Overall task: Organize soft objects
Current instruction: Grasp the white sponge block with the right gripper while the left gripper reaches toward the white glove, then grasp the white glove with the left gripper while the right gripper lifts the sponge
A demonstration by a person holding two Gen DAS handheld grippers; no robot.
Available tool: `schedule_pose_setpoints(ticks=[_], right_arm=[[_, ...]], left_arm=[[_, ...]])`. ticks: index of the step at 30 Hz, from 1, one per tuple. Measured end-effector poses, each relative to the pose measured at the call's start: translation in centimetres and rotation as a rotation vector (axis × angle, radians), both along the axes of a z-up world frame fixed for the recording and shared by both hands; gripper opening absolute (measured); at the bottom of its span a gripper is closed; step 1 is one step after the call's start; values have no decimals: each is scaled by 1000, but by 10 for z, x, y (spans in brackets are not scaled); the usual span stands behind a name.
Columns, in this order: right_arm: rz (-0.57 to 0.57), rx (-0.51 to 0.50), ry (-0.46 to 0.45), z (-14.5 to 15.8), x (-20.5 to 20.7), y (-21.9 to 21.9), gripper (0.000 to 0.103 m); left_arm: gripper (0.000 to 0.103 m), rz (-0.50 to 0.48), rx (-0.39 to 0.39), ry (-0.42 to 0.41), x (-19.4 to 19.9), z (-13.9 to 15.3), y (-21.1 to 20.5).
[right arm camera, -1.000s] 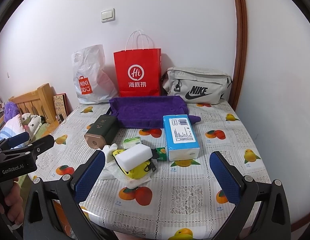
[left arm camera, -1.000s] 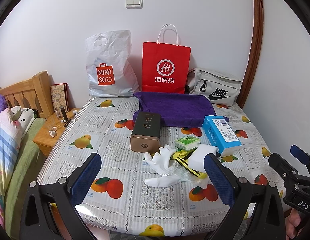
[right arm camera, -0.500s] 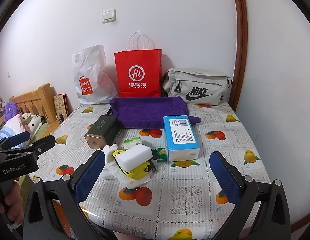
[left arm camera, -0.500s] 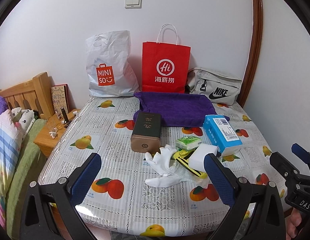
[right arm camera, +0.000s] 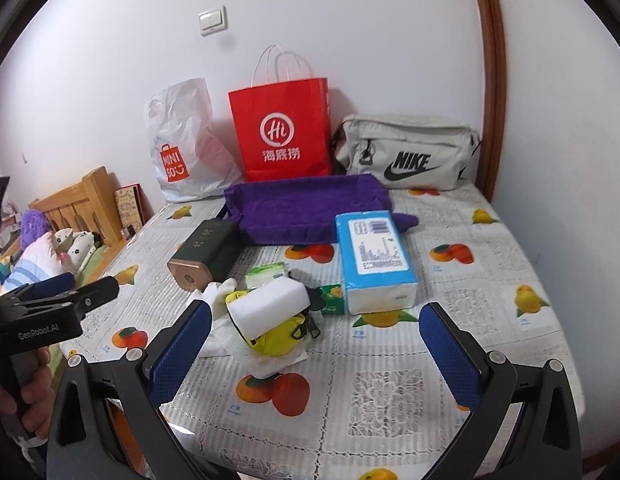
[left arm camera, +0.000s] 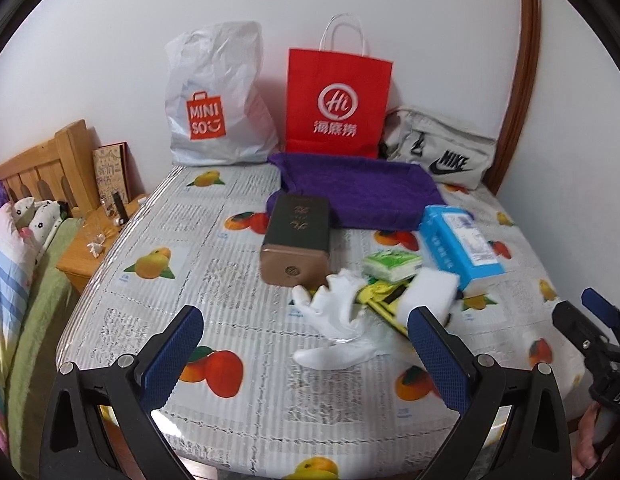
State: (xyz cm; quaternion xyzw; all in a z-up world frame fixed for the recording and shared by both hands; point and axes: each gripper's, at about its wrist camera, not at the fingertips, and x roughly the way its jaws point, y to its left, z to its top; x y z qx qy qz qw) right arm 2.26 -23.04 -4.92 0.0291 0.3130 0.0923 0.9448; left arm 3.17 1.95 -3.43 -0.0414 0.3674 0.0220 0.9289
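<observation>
A pile of small items lies mid-table: white gloves (left arm camera: 334,320) (right arm camera: 218,300), a white sponge block (left arm camera: 430,292) (right arm camera: 270,308) resting on a yellow pouch (right arm camera: 280,338), a green tissue pack (left arm camera: 390,266) (right arm camera: 266,272) and a blue tissue box (left arm camera: 460,246) (right arm camera: 374,262). A purple cloth tray (left arm camera: 354,190) (right arm camera: 306,208) sits behind them. My left gripper (left arm camera: 304,350) hovers open just short of the gloves. My right gripper (right arm camera: 316,346) is open too, above the front of the table near the sponge. Neither holds anything.
A dark green tin (left arm camera: 298,238) (right arm camera: 204,252) lies left of the pile. Against the wall stand a white plastic bag (left arm camera: 214,100), a red paper bag (left arm camera: 338,104) and a grey waist bag (right arm camera: 406,158). A bed and wooden nightstand (left arm camera: 90,252) flank the table's left edge.
Both grippers have shifted slightly closer to the pile, staying open. Nothing on the table has moved.
</observation>
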Motion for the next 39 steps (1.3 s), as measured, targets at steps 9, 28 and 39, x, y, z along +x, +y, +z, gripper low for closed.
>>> schedule_pose_setpoints(ticks=[9, 28, 39], right_arm=[[209, -7, 83, -49, 50, 33, 103], [305, -92, 105, -93, 109, 62, 92], [268, -12, 29, -64, 83, 33, 82]], left_arm=[[102, 24, -9, 90, 30, -44, 13], [102, -38, -128, 154, 66, -96, 34], [101, -85, -145, 166, 82, -112, 20]])
